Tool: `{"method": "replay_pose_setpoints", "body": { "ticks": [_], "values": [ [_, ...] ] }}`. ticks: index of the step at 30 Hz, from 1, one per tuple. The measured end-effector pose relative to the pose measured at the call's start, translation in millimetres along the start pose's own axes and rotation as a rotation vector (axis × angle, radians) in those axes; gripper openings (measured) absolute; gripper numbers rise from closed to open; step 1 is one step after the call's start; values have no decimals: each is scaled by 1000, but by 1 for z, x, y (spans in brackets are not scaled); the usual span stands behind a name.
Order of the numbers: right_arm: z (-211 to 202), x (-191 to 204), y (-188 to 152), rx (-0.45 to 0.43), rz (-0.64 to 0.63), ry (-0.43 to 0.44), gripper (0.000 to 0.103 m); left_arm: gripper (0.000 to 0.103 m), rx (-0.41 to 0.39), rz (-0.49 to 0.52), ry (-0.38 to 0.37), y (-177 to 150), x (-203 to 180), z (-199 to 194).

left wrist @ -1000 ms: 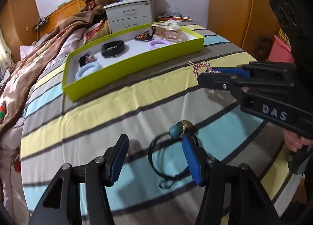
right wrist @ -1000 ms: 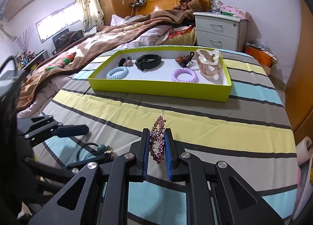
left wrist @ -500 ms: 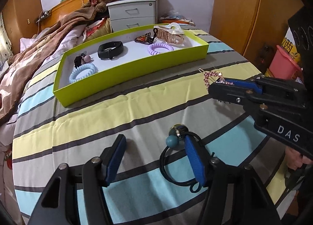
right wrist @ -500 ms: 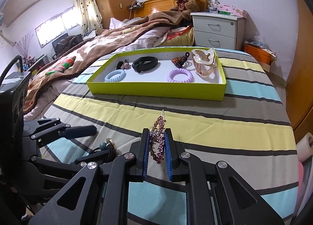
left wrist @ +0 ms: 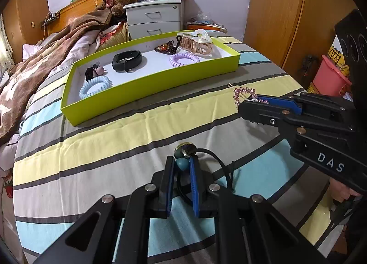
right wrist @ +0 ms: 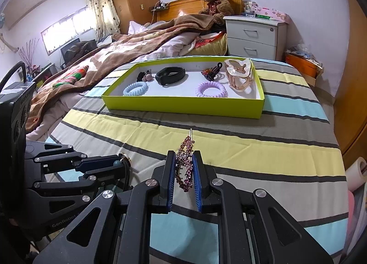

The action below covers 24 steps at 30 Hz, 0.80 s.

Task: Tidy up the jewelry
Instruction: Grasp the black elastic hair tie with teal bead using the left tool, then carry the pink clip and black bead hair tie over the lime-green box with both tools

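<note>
Because both things belong in the green tray [left wrist: 146, 89] at the bed's far end, my left claw [left wrist: 181, 167] pinches the bead hair tie [left wrist: 183, 164], and my right claw [right wrist: 184, 172] clamps the sparkly clip [right wrist: 184, 160].

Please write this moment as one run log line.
left gripper: shut on beaded hair tie | right gripper: shut on rhinestone hair clip | green tray: awaiting both

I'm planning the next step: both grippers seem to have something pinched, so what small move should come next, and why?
Probably lift the left gripper straight up. Its pads are closed on the beaded black hair tie, whose loop lies on the striped bedspread. The right gripper already holds the pink rhinestone clip, and the green tray sits ahead with free space.
</note>
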State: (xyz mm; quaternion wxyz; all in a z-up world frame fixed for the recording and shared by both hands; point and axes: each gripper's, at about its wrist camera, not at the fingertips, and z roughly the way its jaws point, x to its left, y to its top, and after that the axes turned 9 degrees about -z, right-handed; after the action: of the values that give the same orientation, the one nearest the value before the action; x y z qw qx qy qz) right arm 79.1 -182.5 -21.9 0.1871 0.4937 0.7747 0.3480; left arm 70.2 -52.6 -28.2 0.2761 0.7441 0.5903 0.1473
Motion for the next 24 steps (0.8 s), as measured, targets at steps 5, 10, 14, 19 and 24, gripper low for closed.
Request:
{"method": "replay_pose_setpoints", "body": {
  "ticks": [5,10,14,19,24],
  "values": [
    [-1,-1,0,-3,1,-3,15,14,-4,-7,-1,0,2,-2],
    [-6,0,1,-15,7,-14,15,14,-26,-24,-1,1,5,-9],
    [-11,4,2,-28,-1,-22,15,14,-35,-33,1,3,8,-13],
    [-16,5,4,-37,-4,-20,15,14,-50,-49,3,5,11,-20],
    [-24,7,11,-56,-11,-25,15,14,-71,-61,4,11,14,-29]
  ]
}}
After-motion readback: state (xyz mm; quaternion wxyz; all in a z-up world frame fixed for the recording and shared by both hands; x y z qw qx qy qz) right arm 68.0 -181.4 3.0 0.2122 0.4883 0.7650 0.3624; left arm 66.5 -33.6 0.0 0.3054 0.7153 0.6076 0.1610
